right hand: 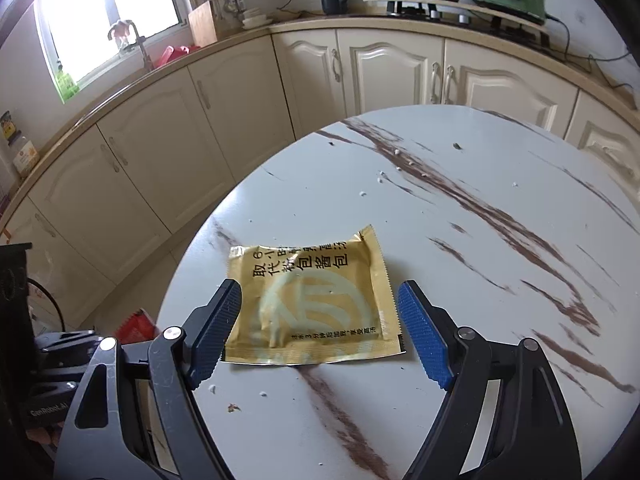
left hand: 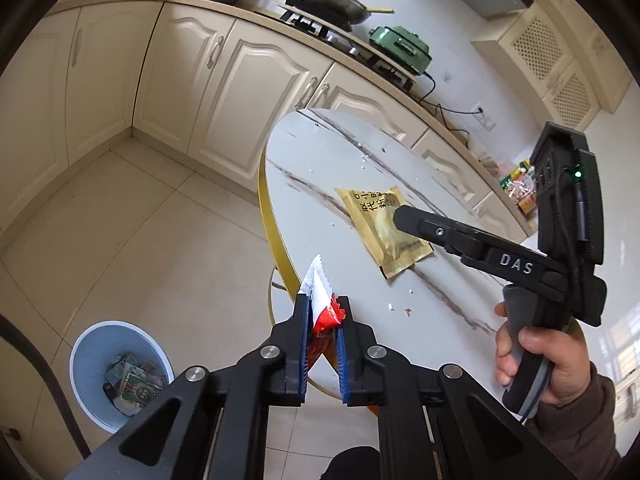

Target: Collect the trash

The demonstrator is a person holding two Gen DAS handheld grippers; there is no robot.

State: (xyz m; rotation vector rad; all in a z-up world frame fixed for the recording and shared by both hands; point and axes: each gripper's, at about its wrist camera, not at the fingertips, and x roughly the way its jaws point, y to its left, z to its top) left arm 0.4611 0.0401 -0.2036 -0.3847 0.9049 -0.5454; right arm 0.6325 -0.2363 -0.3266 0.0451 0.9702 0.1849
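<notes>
Two wrappers, one already in our grip, one lying between open jaws.

We hold the red-and-white wrapper [left hand: 322, 307] clamped in our left gripper [left hand: 323, 320] at the table [right hand: 460, 240] edge, with the blue bin [left hand: 86, 354] down on the floor to its left. Our right gripper [right hand: 318, 316], much the nearer, stands wide apart astride the gold sachet [right hand: 316, 296], whose long axis runs away from us between the pads [right hand: 418, 336]. It lies flat, crinkled and foil-shiny, printed with dark characters.
</notes>
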